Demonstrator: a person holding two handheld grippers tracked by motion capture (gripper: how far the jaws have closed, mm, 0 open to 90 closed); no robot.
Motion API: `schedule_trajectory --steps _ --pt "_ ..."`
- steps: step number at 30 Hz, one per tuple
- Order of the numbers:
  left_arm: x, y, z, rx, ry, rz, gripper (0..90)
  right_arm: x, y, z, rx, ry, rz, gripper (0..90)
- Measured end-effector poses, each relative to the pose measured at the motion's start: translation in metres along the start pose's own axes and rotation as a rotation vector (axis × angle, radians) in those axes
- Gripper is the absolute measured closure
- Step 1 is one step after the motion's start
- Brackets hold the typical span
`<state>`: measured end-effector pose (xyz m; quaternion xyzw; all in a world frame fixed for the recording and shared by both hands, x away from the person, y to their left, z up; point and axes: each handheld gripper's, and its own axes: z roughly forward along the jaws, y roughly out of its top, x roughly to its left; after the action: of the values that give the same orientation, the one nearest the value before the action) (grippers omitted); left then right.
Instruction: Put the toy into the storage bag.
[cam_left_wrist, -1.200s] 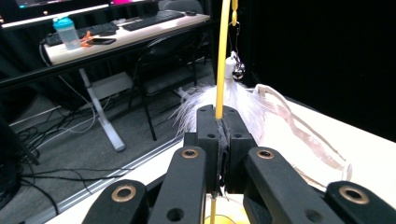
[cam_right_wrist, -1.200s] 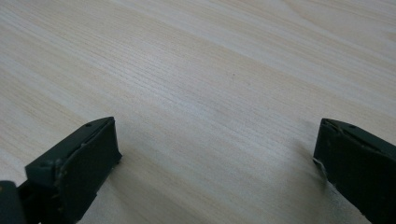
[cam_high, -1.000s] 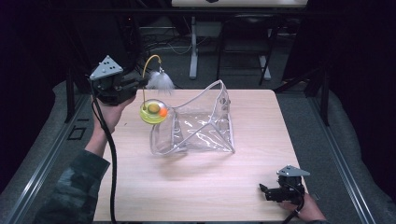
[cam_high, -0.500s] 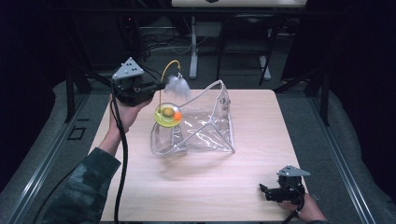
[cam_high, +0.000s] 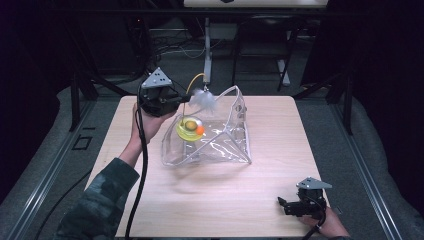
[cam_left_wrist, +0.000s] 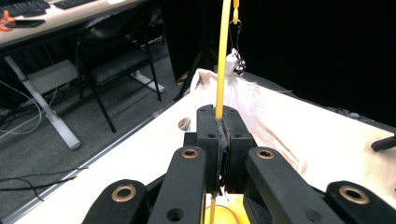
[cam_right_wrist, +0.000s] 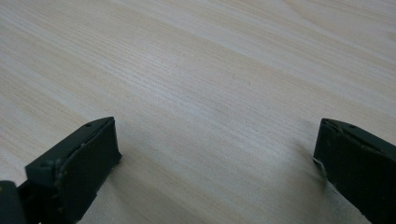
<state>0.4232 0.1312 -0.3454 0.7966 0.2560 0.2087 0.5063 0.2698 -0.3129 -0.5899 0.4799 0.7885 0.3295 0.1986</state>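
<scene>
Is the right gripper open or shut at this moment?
Open. In the right gripper view its two jaws stand far apart over bare wooden table, with nothing between them.

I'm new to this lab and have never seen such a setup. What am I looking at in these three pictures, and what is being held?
A person works at a wooden table with a handheld two-jaw gripper in each hand. The high view looks down from above. The other two come from cameras riding on the grippers. The left gripper is shut on a yellow wand carrying a white feather and a small bell, held over a clear plastic bag. The right gripper rests open near the table's front edge.
</scene>
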Motion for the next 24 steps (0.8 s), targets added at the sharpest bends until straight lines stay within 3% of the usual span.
schedule_trajectory --steps 24 --pt "-0.006 -0.021 0.045 0.084 -0.040 -0.014 88.5 0.000 0.000 0.000 -0.003 -0.006 -0.003 0.0"
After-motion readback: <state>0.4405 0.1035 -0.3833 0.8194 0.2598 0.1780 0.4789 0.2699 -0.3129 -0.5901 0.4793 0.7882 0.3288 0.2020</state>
